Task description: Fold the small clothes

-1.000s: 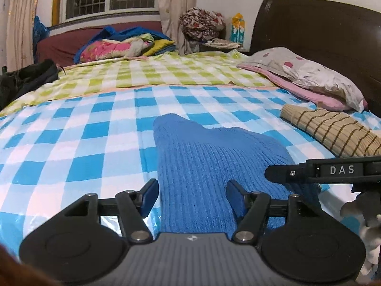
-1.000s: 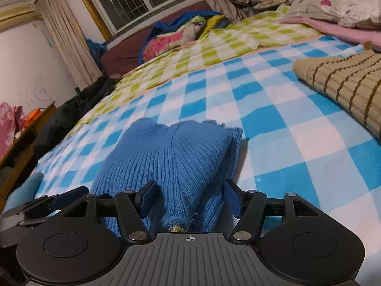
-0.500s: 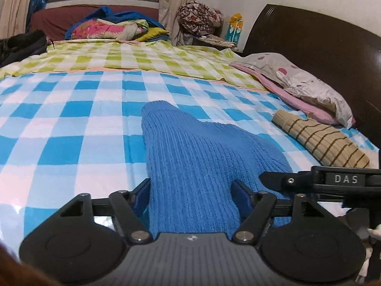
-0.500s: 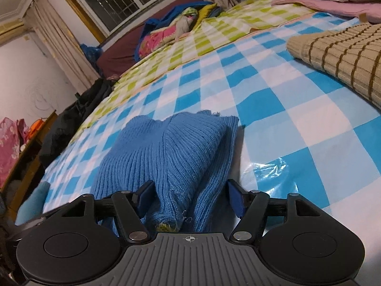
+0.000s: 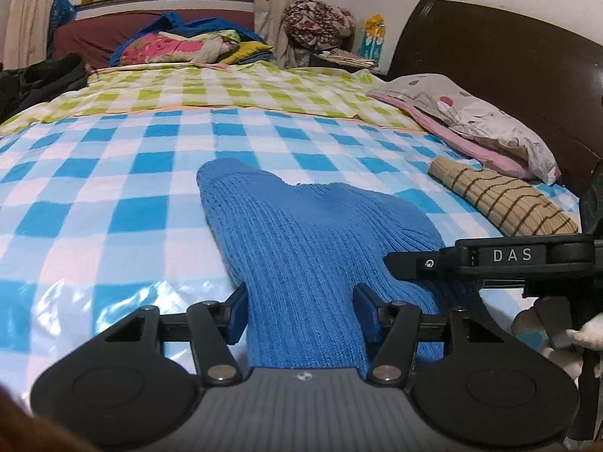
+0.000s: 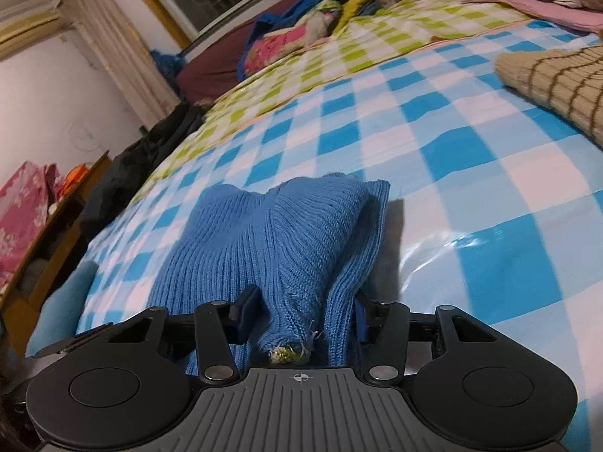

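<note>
Bedding fills both views: a glossy blue-and-white checked plastic sheet (image 5: pixel 113 203) covers the near part of the bed, and a green-and-white checked sheet (image 5: pixel 226 90) lies beyond it toward the window. Behind the bed on the right of the left wrist view rises a dark wooden headboard (image 5: pixel 490 56), with a spotted white pillow (image 5: pixel 490 120) on a pink one below it. A heap of bright folded bedding (image 5: pixel 188 43) sits at the far edge under the window.

Nearer, a ribbed blue knitted garment (image 5: pixel 301 233) lies on the blue checks, folded into a thick bundle whose near end reaches both tools. Well apart from it, toward the pillow, lies a beige knitted piece with brown stripes (image 5: pixel 501 203).

The left gripper (image 5: pixel 299 309) has the blue knit's near end between its fingers, and its jaws are closing; the blue pads sit at the fabric's sides. The right gripper (image 6: pixel 303 314) straddles the neighbouring fold (frayed yellowish threads show at its end), and its jaws are closing too, the pads close against the knit. Whether either pad already presses the cloth I cannot tell
</note>
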A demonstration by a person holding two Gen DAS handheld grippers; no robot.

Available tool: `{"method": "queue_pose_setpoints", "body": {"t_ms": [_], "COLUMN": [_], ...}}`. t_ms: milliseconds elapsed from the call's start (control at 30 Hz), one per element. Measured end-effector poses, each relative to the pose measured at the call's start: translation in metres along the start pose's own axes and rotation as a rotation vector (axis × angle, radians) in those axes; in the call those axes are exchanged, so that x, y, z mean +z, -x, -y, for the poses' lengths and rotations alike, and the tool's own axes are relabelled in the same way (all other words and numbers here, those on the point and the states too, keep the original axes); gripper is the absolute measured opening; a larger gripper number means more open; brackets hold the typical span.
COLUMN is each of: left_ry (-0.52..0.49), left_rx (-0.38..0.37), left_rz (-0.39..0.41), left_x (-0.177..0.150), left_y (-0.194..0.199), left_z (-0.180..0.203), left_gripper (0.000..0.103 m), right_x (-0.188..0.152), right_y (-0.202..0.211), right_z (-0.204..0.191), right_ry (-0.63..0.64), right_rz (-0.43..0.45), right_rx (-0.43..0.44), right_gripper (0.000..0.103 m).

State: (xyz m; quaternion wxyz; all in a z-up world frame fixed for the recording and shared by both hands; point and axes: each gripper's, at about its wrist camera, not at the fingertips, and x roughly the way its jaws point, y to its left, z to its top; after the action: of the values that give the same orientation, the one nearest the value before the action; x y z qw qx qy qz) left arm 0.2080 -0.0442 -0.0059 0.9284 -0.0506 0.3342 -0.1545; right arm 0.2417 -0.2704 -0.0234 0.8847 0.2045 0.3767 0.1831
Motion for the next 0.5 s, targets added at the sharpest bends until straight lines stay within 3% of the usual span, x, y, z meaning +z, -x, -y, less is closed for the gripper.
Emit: {"method": "queue_pose_setpoints", "body": {"t_ms": [500], "left_ry": [-0.036], "left_rx": [0.099], "left_rz": [0.036], "left_x": [-0.001], "left_y": [0.026], "left_z": [0.001], "left_gripper": [0.062], "right_x": [-0.010], "right_y": [0.003], "right_z": [-0.022], "right_ry": [0.056], "right_rz": [-0.019], "right_rx": [-0.018], "right_gripper": [0.050]}}
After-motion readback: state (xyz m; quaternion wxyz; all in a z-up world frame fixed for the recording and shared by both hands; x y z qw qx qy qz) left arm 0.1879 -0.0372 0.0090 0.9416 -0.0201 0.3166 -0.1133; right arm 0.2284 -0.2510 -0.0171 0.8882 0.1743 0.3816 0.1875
